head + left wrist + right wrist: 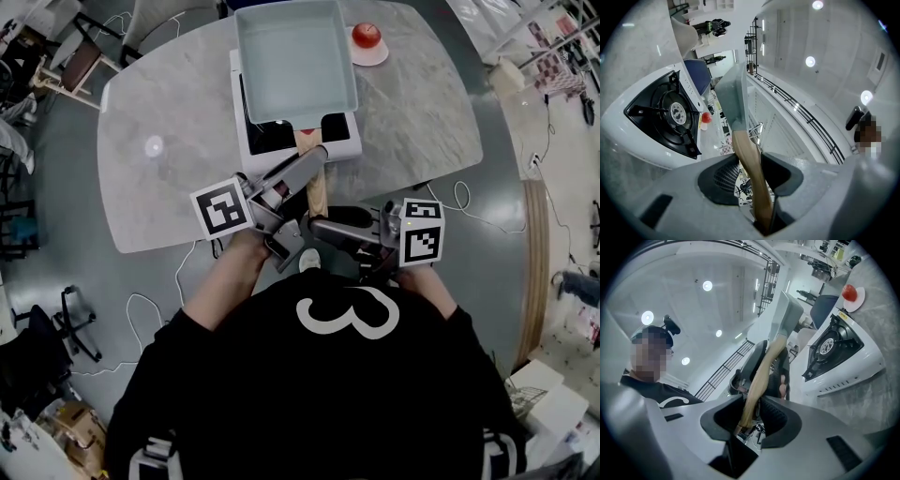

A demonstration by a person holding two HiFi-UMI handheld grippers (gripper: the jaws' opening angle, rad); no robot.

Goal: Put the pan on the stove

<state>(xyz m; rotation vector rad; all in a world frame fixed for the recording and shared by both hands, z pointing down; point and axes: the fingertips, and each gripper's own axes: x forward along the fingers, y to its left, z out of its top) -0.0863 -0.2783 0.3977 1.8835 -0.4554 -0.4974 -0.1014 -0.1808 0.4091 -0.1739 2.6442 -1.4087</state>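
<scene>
Two grippers, left gripper [309, 161] and right gripper [317, 225], are each clamped half-closed on the wooden handle [317, 192]; the pan [295, 61] hangs over the stove [255, 142], seemingly unseated; next, lower it level.

Stove top [262, 122] mostly behind the pan [295, 61] (head view)

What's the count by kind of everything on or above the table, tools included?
pan: 1
stove: 1
plate: 1
red fruit: 1
tool: 2, left tool and right tool
Total: 6
</scene>
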